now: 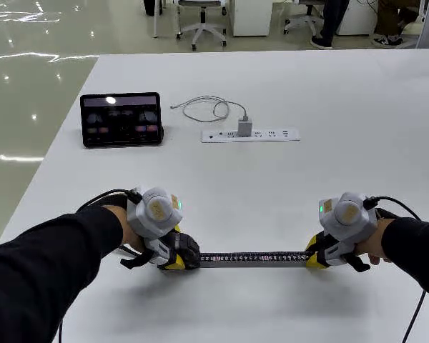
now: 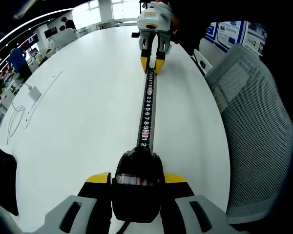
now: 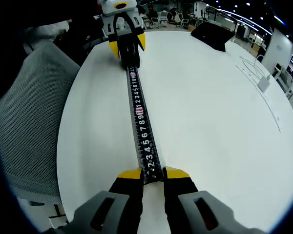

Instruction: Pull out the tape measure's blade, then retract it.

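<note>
My left gripper (image 1: 173, 259) has its fingers (image 2: 98, 178) clamped around the tape measure (image 2: 136, 187), which sits on the white tabletop (image 1: 307, 143) near its front edge. My right gripper (image 3: 153, 173) pinches the tip of the blade (image 1: 254, 258), which lies stretched flat between the two, numbers facing up.

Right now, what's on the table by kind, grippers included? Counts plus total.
tape measure: 1
tablet: 1
power strip: 1
charger with its cable: 1
grippers: 2 (left gripper, right gripper)
total: 6
</note>
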The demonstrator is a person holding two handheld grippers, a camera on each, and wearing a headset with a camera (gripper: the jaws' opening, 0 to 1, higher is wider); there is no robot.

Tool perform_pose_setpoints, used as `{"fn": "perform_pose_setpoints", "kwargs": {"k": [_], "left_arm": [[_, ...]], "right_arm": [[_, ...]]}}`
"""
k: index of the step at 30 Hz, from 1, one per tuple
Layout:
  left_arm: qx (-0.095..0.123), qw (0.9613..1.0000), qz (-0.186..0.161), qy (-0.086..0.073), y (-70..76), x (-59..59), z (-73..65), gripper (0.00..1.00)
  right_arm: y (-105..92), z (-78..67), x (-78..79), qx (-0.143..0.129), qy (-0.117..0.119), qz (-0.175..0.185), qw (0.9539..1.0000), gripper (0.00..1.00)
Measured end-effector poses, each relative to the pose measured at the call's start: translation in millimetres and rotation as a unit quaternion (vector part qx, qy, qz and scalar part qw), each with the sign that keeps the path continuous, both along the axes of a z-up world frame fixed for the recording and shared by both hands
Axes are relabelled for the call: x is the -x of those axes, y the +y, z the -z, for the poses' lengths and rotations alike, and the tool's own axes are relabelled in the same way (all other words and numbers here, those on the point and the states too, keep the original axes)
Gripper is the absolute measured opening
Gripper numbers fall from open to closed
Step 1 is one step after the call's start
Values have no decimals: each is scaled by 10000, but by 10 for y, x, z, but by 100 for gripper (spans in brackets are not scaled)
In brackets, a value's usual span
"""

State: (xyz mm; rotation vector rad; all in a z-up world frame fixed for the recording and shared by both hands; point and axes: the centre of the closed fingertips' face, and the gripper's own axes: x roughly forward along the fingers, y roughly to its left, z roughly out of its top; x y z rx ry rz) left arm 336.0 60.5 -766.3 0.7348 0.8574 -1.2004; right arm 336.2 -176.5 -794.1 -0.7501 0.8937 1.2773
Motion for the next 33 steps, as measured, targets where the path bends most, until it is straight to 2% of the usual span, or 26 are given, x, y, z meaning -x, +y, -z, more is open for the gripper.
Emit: {"fn": "perform_pose_setpoints", "kwargs": {"k": [16, 20, 33], "left_arm": [[13, 10000, -84, 8, -6, -2, 2, 34], [-52, 9999, 114, -87, -17, 13, 2, 35], [-38, 9998, 157, -115, -20, -5, -1, 35]], "right_arm": [[9, 6, -26, 57, 94, 9, 9999, 12], [10, 5, -22, 40, 91, 39, 9999, 12], [11, 2, -13, 161, 27, -132, 9998, 12]]}}
